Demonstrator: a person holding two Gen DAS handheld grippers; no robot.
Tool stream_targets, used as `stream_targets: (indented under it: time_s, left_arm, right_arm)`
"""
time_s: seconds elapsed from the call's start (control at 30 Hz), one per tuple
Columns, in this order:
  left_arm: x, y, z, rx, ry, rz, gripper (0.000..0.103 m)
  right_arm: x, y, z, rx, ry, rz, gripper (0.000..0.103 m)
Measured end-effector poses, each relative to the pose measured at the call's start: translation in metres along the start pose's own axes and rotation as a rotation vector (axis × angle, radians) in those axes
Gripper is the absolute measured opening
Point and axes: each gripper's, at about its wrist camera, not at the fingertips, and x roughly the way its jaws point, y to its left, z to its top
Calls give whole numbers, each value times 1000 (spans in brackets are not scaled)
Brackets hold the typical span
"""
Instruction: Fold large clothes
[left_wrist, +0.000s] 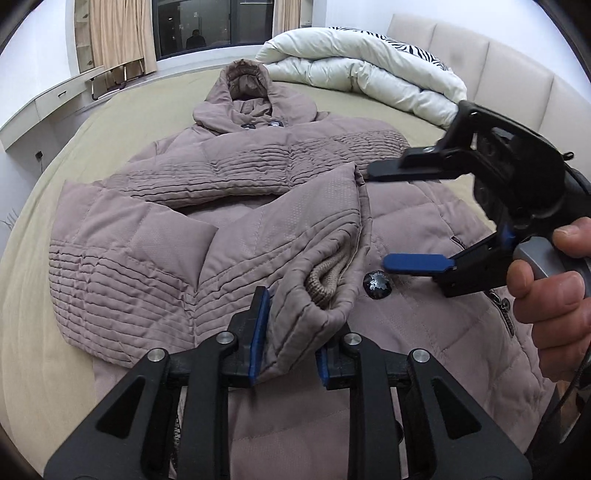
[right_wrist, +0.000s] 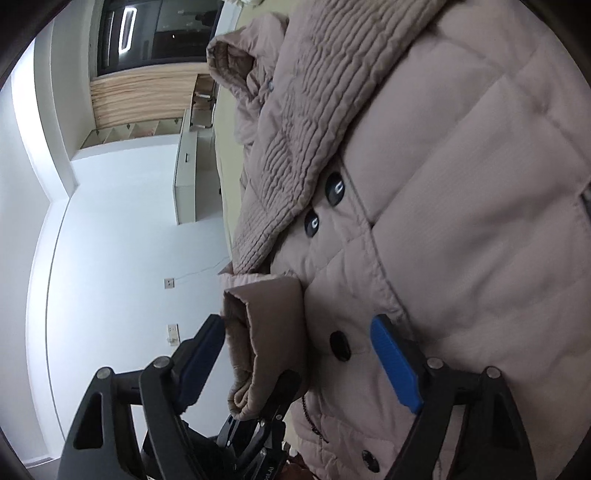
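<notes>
Left gripper: fingers are pinching the sleeve cuff, closed on its fabric.
Right gripper: jaws are gaping wide, gripping nothing, hovering right of the cuff.
Puffer coat: is lying spread on the bed, hood far (sleeves lying across the chest).
Button: is sitting just right of the cuff.
Duvet: is lying bunched at far right.

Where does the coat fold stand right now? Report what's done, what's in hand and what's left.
Done: the puffer coat lies spread on the bed, one sleeve folded across the chest. In hand: the left gripper holds the second sleeve's cuff over the front; the right gripper hangs open beside it. Left: laying that sleeve flat and folding the body and the hood.
</notes>
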Motion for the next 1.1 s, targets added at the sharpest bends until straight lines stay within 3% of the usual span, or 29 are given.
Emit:
stream_targets:
  time_s: [0.1, 0.23, 0.4, 0.43, 0.47, 0.6, 0.63, 0.67, 0.73, 0.8, 0.87, 1.0, 1.1]
  left_arm:
    - [14, 16, 16, 2, 1, 25, 21]
    - [11, 27, 10, -6, 0, 22, 22]
    - [14, 39, 5, -10, 4, 16, 22]
    - [14, 40, 4, -4, 4, 21, 23]
    - [18, 43, 5, -1, 3, 23, 23]
    - [18, 53, 1, 6, -4, 19, 23]
    - [17, 55, 0, 7, -2, 15, 24]
    - [17, 57, -1, 7, 3, 7, 25]
    - [14, 61, -5, 13, 11, -3, 28]
    - [8, 66, -8, 17, 9, -10, 33]
    - [-2, 70, -10, -1, 11, -49, 74]
    - [-31, 85, -17, -46, -22, -116, 77]
    - [-40, 111, -14, -129, -53, -138, 77]
  right_arm:
    - [19, 14, 1, -26, 59, -3, 76]
    - [29, 32, 7, -59, 100, -21, 65]
    - [22, 46, 6, -73, 116, 27, 66]
    - [21, 45, 6, -69, 118, 22, 70]
    - [22, 43, 5, -68, 121, -1, 74]
    - [38, 32, 3, -52, 170, -87, 71]
    - [42, 31, 3, -61, 180, -88, 57]
    - [45, 32, 3, -74, 189, -91, 35]
    - [51, 33, 6, -85, 197, -109, 23]
    - [52, 39, 7, -118, 189, -136, 18]
    - [49, 49, 9, -159, 171, -150, 16]
    - [27, 93, 18, -293, 116, -168, 15]
    - [-1, 148, 25, -450, 46, -155, 15]
